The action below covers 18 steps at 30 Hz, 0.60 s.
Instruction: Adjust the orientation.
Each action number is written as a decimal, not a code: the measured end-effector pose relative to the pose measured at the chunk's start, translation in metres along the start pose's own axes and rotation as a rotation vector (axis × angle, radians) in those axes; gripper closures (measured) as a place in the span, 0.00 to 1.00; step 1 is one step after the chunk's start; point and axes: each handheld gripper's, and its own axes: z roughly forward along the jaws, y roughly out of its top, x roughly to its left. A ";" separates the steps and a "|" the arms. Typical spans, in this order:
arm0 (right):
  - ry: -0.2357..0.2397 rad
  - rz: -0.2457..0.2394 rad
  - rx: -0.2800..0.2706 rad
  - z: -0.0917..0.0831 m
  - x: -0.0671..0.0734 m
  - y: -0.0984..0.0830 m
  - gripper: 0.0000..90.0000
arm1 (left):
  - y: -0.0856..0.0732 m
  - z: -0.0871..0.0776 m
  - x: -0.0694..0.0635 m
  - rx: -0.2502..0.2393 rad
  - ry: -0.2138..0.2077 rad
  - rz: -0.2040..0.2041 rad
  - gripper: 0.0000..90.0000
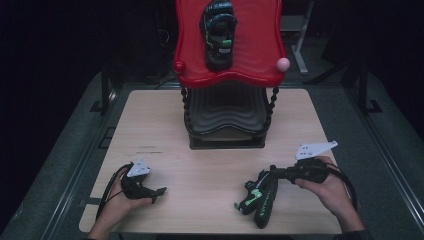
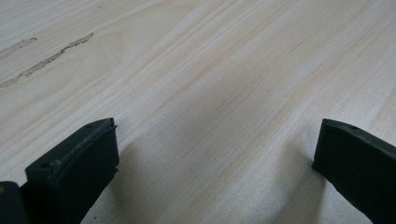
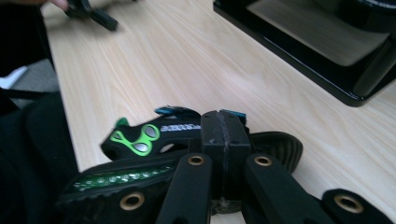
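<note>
Two sandals belong to the work shown: one (image 1: 218, 32) lies on the red top tray (image 1: 260, 55) of a two-tier rack at 12 o'clock on the counter (image 1: 210, 170), the other (image 1: 260, 197) sits at about 5 o'clock near the front edge. The right gripper (image 1: 274, 176) has its fingers pressed together on the upper rim of this near sandal; in the right gripper view the two pads (image 3: 224, 135) meet with part of the shoe pinched between them. The left gripper (image 1: 159, 191) rests at about 7 o'clock, well apart from both sandals, its fingers (image 2: 74, 168) spread wide over bare wood with nothing between them.

The relation that decides the coming move, as judged here: the held sandal's long axis runs roughly from 6 toward 12 o'clock, tilted slightly rightward, and the rack stands directly beyond it toward 12 o'clock. The right hand (image 1: 332, 190) is the nearer one and already has the grip, so a lift and a forward carry toward the rack, whose black lower shelf (image 1: 227, 122) holds nothing visible, seems the likely step.

The high view shows the whole layout and the sandal already on the tray. The right gripper view adds the grip itself, the green strap markings (image 3: 135, 140) and the rack's black base frame (image 3: 299, 60) close ahead. The left gripper view confirms the open, idle fingers.
</note>
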 end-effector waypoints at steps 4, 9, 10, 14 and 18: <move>0.004 0.011 0.004 0.000 -0.003 -0.002 1.00 | 0.000 0.000 0.000 0.000 0.000 0.000 0.00; 0.003 0.025 -0.004 -0.009 -0.003 -0.011 1.00 | 0.000 0.000 0.000 0.000 0.000 0.000 0.00; 0.002 0.030 -0.006 -0.011 -0.003 -0.013 1.00 | 0.000 0.000 0.000 0.000 0.000 0.000 0.00; -0.012 0.034 -0.007 -0.022 -0.004 -0.023 1.00 | 0.000 0.000 0.000 0.000 0.000 0.000 0.00; -0.010 0.056 -0.024 -0.031 -0.007 -0.036 1.00 | 0.000 0.000 0.000 0.000 0.000 0.000 0.00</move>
